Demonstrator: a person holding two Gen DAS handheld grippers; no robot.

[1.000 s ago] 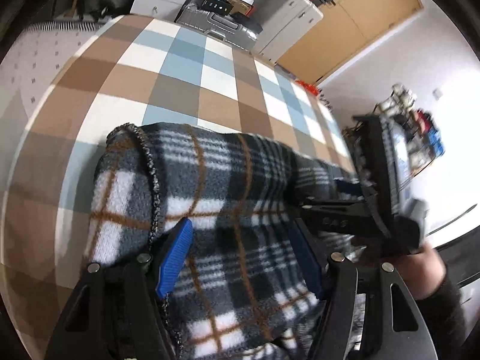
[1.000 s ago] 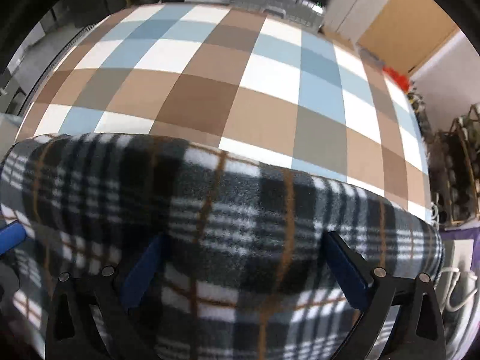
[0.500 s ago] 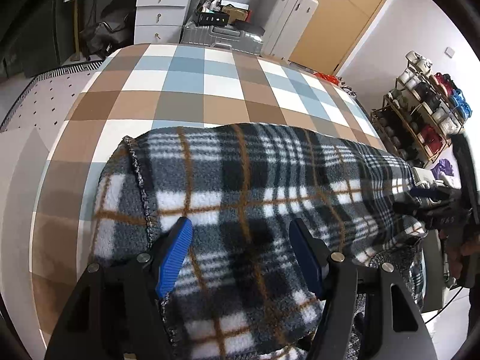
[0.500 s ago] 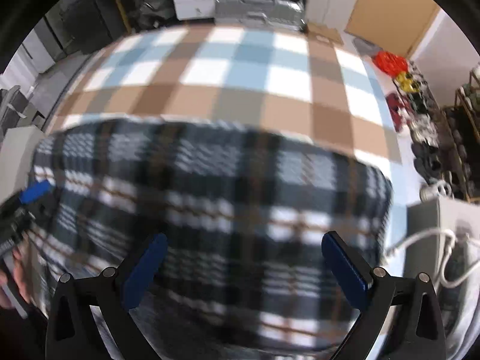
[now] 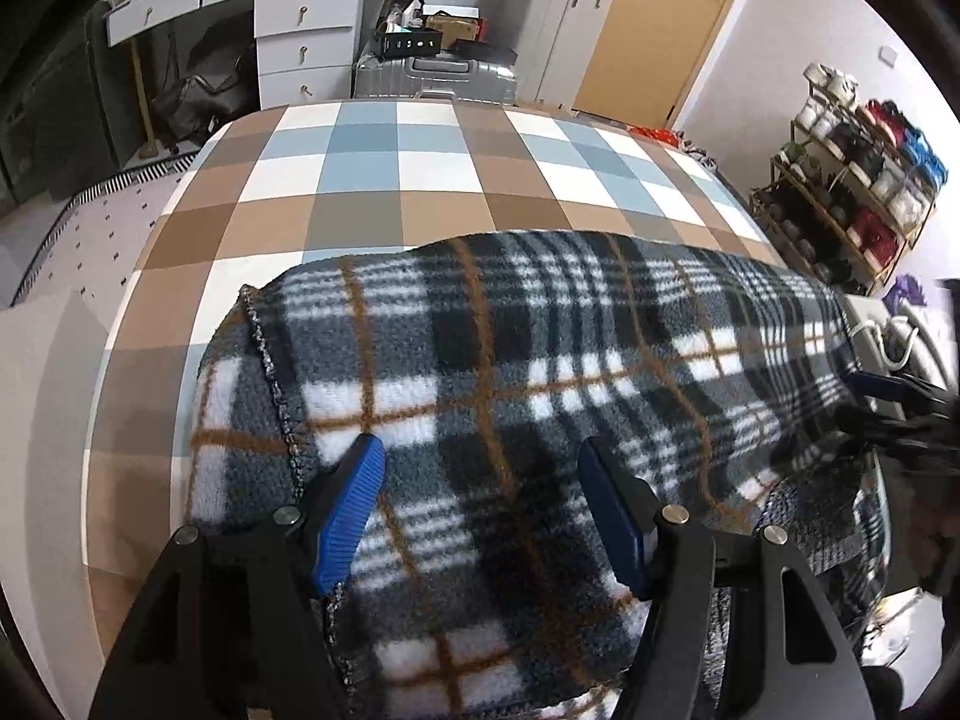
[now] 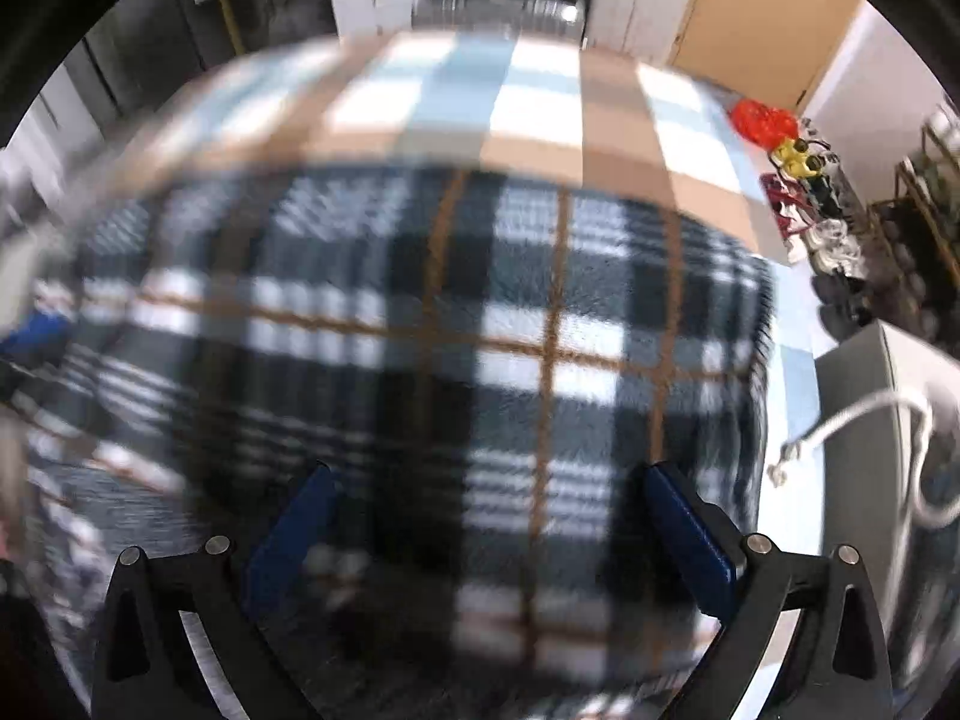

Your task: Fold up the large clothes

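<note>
A plaid fleece (image 5: 540,396) lies folded on the near part of the checked table (image 5: 372,180), its stitched edge (image 5: 273,360) at the fleece's left end. The left gripper (image 5: 480,504) hangs over the fleece near that edge, fingers spread with nothing between the blue pads (image 5: 351,510). The right gripper (image 6: 489,534) tilts down over the fleece's right end, jaws wide and empty, in a blurred view. A white cable (image 6: 864,414) lies right of the fleece, a shoe rack (image 5: 852,198) beyond it
</note>
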